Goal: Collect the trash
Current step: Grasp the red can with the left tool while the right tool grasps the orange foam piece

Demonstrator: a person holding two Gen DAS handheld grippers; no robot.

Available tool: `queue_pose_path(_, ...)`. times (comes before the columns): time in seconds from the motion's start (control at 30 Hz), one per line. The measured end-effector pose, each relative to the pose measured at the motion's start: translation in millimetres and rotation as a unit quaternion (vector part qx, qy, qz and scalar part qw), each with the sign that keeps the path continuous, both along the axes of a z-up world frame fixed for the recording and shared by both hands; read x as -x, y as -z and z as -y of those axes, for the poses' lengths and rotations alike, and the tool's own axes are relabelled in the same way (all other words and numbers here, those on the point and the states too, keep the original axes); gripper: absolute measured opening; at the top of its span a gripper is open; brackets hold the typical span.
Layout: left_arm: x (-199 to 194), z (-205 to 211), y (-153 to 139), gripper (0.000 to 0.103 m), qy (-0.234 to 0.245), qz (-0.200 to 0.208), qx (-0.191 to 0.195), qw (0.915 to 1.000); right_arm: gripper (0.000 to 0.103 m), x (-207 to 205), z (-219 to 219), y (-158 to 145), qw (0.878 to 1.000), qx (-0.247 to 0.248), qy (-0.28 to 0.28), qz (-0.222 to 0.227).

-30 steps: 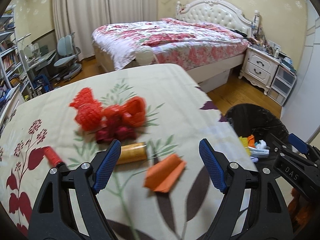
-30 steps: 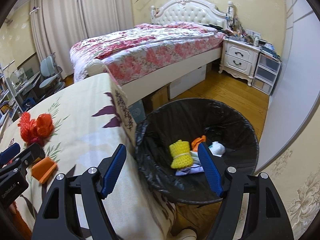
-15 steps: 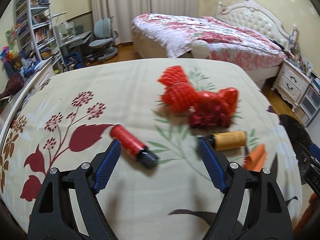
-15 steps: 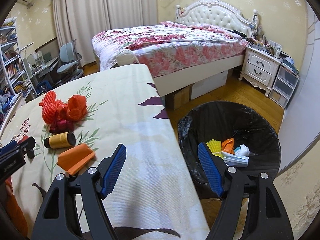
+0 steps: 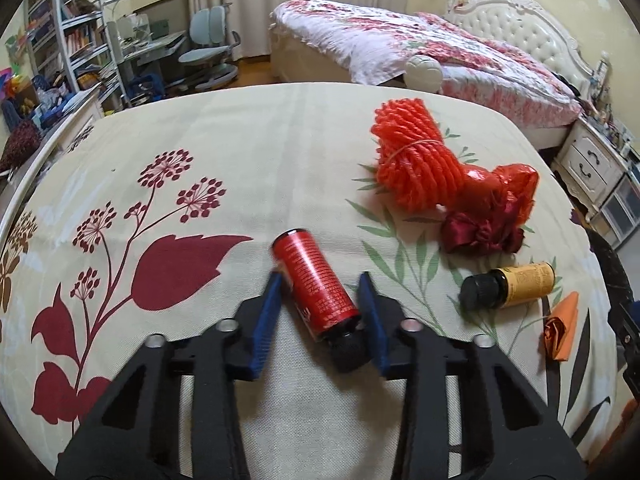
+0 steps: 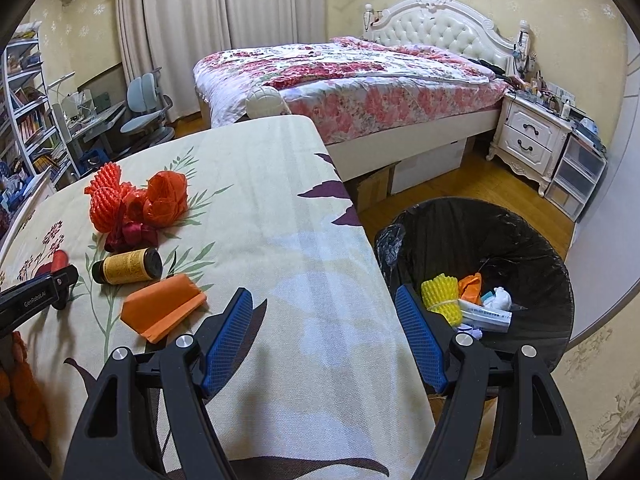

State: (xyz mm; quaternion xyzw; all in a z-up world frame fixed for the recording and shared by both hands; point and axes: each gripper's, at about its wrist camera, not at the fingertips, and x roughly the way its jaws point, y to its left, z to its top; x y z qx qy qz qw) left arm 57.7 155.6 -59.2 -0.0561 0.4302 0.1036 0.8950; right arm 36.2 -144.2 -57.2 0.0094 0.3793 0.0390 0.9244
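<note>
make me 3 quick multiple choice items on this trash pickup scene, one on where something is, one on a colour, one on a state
1. Where does the orange folded paper lie?
A. in the bin
B. on the cloth-covered table, just in front of the yellow bottle
C. on the bed

2. What colour is the foam net in the bin?
A. yellow
B. green
C. white

3. How does the red bottle stand to the left hand-held gripper?
A. upright, far off
B. lying between its closing jaws
C. lifted over the bin

Answers:
1 B, the right wrist view shows it on the cloth near the bottle.
2 A, the yellow foam net sits among the trash.
3 B, the left wrist view shows the bottle on its side between the blue pads.
</note>
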Motion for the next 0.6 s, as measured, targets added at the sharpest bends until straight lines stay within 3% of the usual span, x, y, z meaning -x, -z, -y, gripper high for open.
queue_pose_path(0.17,6,5,0,0.024,0.019,0.005,-0.005,0.9998,0.072,2,-5,-1,1.0,0.001,-0.006,0.0)
queue_pose_path(0.6,25,0,-3,0.024,0.028,0.009,-0.007,0.9996,0.072,-6,-42,-10,0.999,-0.033,-0.039,-0.004)
